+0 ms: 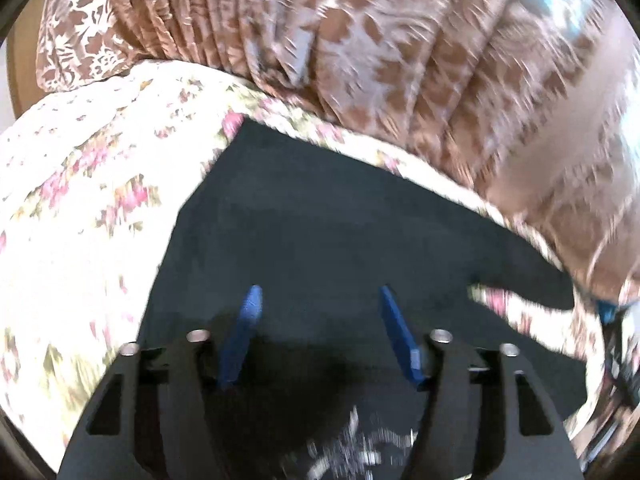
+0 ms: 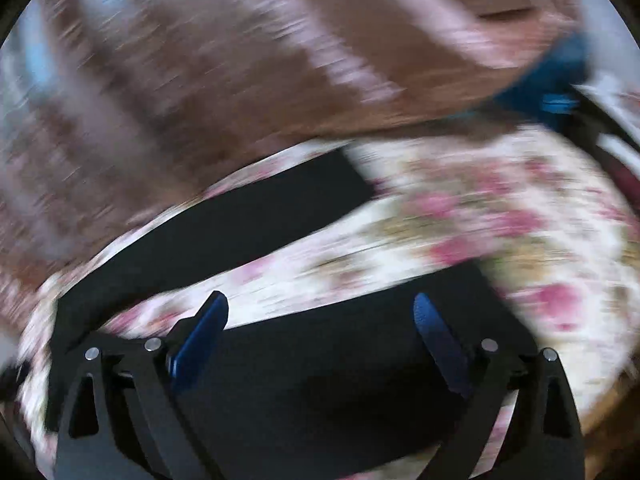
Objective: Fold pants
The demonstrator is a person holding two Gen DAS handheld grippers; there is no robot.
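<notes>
The work surface was a bed covered by a floral sheet (image 1: pixel 72 208), with a brown patterned curtain (image 1: pixel 360 40) hanging behind it. The left gripper (image 1: pixel 318 296) hovered with its jaws spread and empty, directly over the broad dark panel of the pants (image 1: pixel 320 208). The right gripper (image 2: pixel 320 308) was likewise released, holding nothing, above a dark leg section. From there a second leg ran away up and to the left across the sheet. Both views were motion-blurred. The left gripper appeared nearer the garment's main body; contact could not be determined.
</notes>
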